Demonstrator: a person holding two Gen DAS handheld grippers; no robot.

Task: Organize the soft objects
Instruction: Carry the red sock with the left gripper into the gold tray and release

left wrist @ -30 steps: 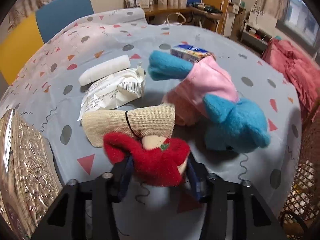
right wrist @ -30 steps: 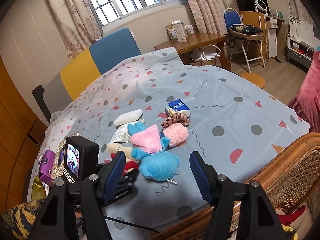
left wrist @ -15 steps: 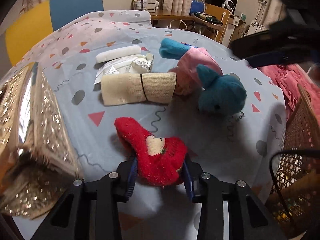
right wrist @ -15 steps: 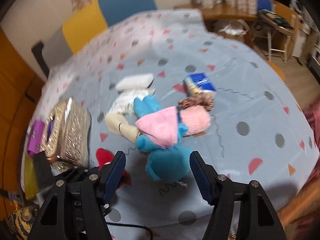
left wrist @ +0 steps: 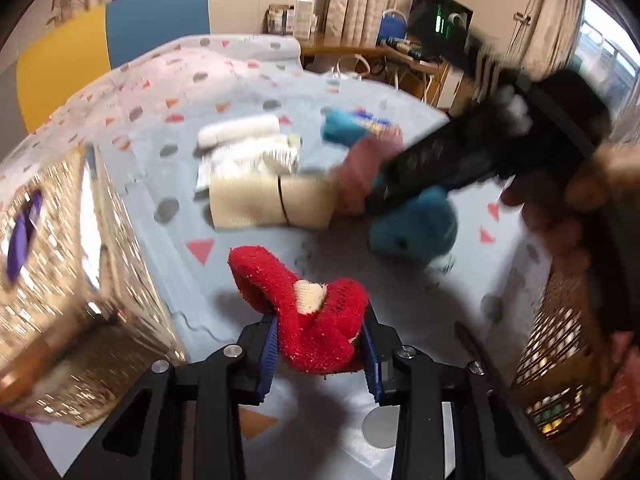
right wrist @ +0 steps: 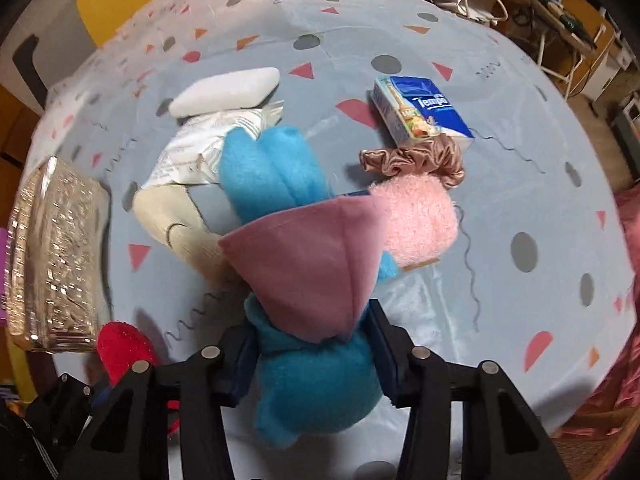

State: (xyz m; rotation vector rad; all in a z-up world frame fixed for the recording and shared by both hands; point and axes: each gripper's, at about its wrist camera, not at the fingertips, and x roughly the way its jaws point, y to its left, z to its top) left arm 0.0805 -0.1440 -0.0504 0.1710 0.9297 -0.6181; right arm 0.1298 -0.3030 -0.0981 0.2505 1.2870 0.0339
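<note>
Red plush toy sits pinched between the blue-padded fingers of the left gripper, jaws closed down onto its sides, low over the patterned tablecloth near the table's front edge. A gold sequined pouch lies just to its left.

The right gripper has its jaws pressed against both sides of the blue plush toy, gripping the body; whether the toy is off the cloth cannot be told. A pink cloth drapes over that toy, and its blue ears point away from the camera. A fluffy pink pad touches the toy's right side, with a satin scrunchie and a blue tissue pack just beyond. On the toy's left lie a beige rolled bandage, a white wipes packet and a white roll.
</note>
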